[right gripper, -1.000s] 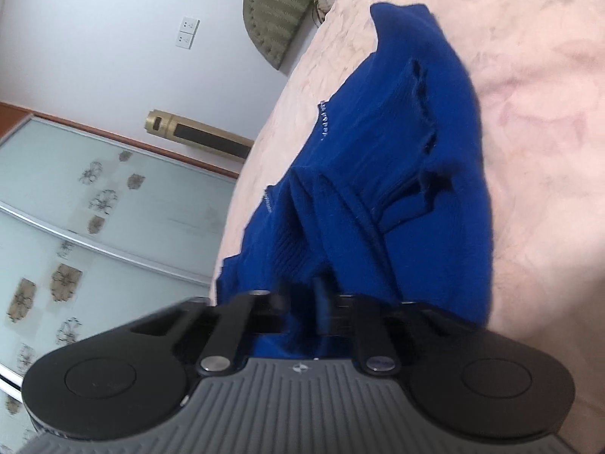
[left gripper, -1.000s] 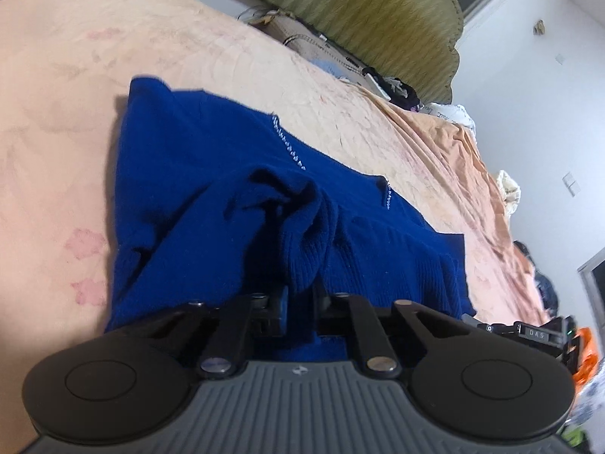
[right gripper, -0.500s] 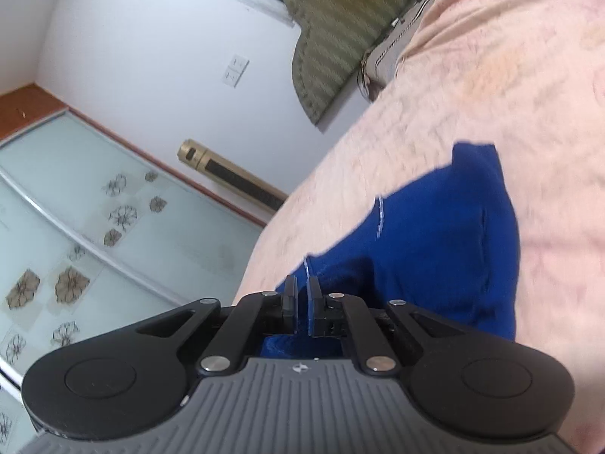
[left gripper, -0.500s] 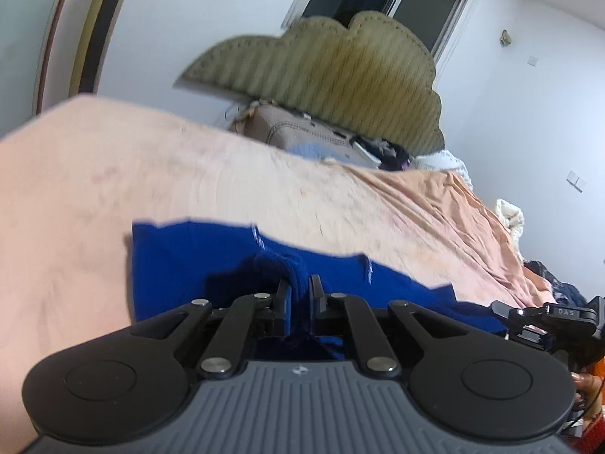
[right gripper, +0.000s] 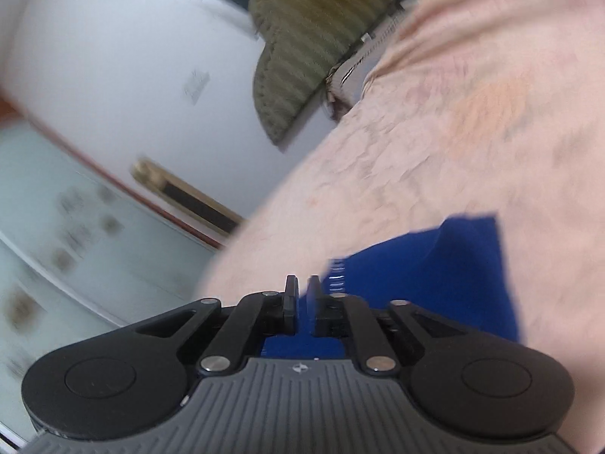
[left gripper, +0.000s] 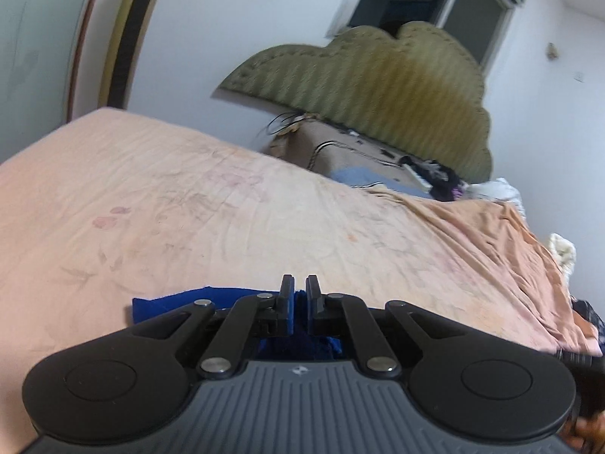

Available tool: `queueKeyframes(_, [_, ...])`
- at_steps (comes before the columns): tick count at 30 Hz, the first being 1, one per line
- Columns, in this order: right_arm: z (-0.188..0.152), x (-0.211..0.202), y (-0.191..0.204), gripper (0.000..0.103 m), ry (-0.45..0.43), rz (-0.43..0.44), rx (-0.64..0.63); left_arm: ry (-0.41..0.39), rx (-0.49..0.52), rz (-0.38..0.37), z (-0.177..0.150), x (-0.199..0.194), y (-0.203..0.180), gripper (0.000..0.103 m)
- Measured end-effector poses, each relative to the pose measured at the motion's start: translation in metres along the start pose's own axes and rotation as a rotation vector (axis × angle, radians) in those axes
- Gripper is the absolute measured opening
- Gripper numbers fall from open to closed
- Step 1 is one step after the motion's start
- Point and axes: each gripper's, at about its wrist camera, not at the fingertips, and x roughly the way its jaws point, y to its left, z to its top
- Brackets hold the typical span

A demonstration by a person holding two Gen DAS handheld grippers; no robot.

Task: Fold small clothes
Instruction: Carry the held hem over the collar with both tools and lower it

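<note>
A dark blue knit sweater lies on a peach bedsheet. In the left wrist view only a strip of the sweater (left gripper: 177, 300) shows past my left gripper (left gripper: 299, 295), whose jaws are shut on a fold of it. In the right wrist view more of the sweater (right gripper: 453, 272) shows, with a white-stitched trim (right gripper: 337, 274). My right gripper (right gripper: 302, 295) is shut on its near edge. Most of the sweater is hidden under both grippers.
The peach bedsheet (left gripper: 264, 227) stretches ahead to a green padded headboard (left gripper: 378, 83). A tan bag and loose clothes (left gripper: 378, 162) lie at the head of the bed. A wardrobe with glass doors (right gripper: 56, 227) stands beside the bed.
Both grippers have tilted up and moved forward with the sweater held. Far less blue fabric shows now and the headboard and wall fill more of each view.
</note>
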Motion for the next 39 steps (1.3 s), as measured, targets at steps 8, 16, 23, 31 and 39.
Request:
queueKeyframes(8, [-0.113,-0.052,0.088,0.061,0.036,-0.224,-1.162,0.021,0.051,0.03,-0.009,0.015,-0.001,0.006])
queueKeyframes(16, [-0.161,-0.064,0.09,0.061,0.088,-0.358,-1.61,0.013,0.05,0.048,-0.011,0.012,0.003,0.006])
queueKeyframes(23, [-0.197,-0.039,0.094,0.059,0.117,-0.28,-1.814,-0.002,0.024,0.06,-0.013,0.005,0.007,0.006])
queueKeyframes(31, [-0.192,-0.016,0.103,0.004,0.214,-0.244,-1.72,-0.015,0.035,0.082,-0.021,-0.003,0.007,0.006])
queueKeyframes(39, [-0.111,-0.037,0.115,0.002,0.021,-0.178,-1.175,-0.086,-0.001,0.137,-0.011,-0.012,0.013,0.006])
